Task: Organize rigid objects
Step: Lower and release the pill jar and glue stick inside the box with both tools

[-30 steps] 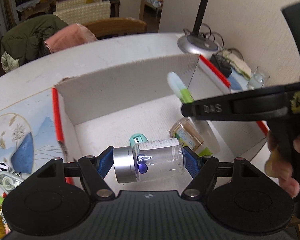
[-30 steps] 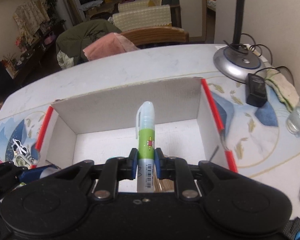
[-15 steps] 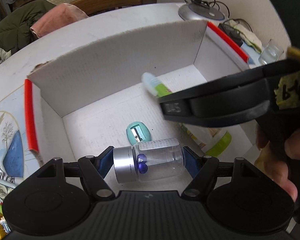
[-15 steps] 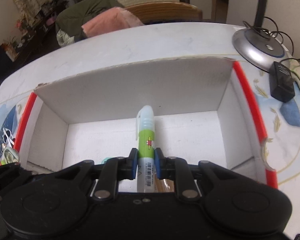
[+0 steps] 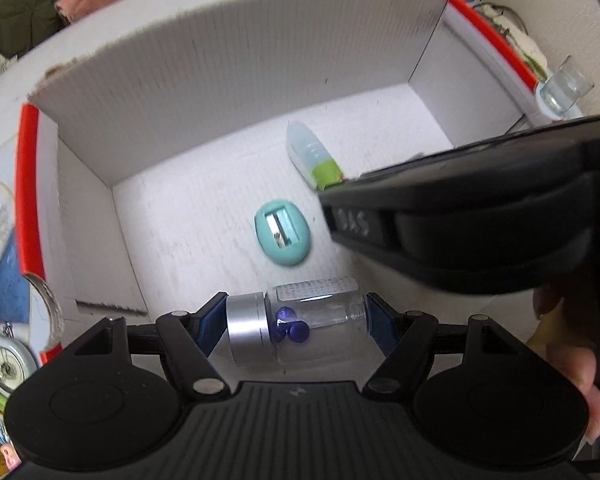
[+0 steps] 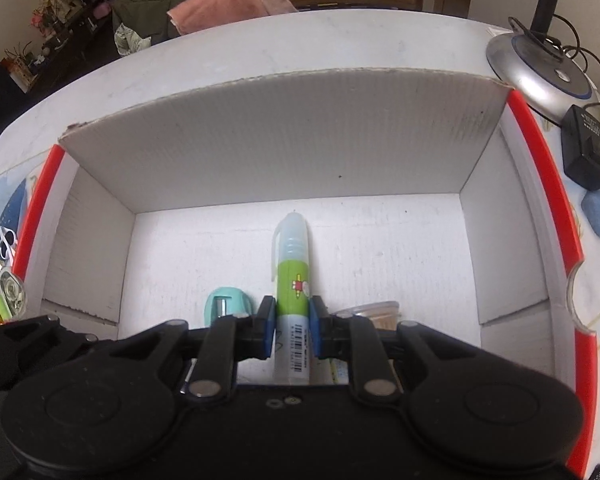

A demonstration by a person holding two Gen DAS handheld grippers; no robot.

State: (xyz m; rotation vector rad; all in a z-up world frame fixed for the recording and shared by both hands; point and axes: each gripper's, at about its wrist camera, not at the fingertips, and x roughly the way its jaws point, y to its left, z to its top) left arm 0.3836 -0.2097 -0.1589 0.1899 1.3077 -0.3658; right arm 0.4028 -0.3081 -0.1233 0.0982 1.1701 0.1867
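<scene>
Inside the white cardboard box (image 6: 284, 140) with red-edged side flaps, both tools hang low over the floor, each carrying something. The left gripper (image 5: 296, 320) is clenched end to end on a small clear jar (image 5: 300, 320), one pad on its silver cap and one on its base, with dark blue beads loose inside. The jar looks light and stiff, but its smooth wall is probably slippery and may crack, so this lengthwise hold seems safer than pinching the round side. The right gripper (image 6: 292, 328) is closed across the lower barrel of a green glue pen (image 6: 294, 280), its translucent cap pointing at the back wall; it reads as light, rigid plastic, best held mid-barrel. A teal pencil sharpener (image 5: 283, 232) lies on the box floor between them. A tan-lidded container (image 6: 374, 312) is mostly hidden behind the right fingers. Whether either item touches the floor cannot be told.
</scene>
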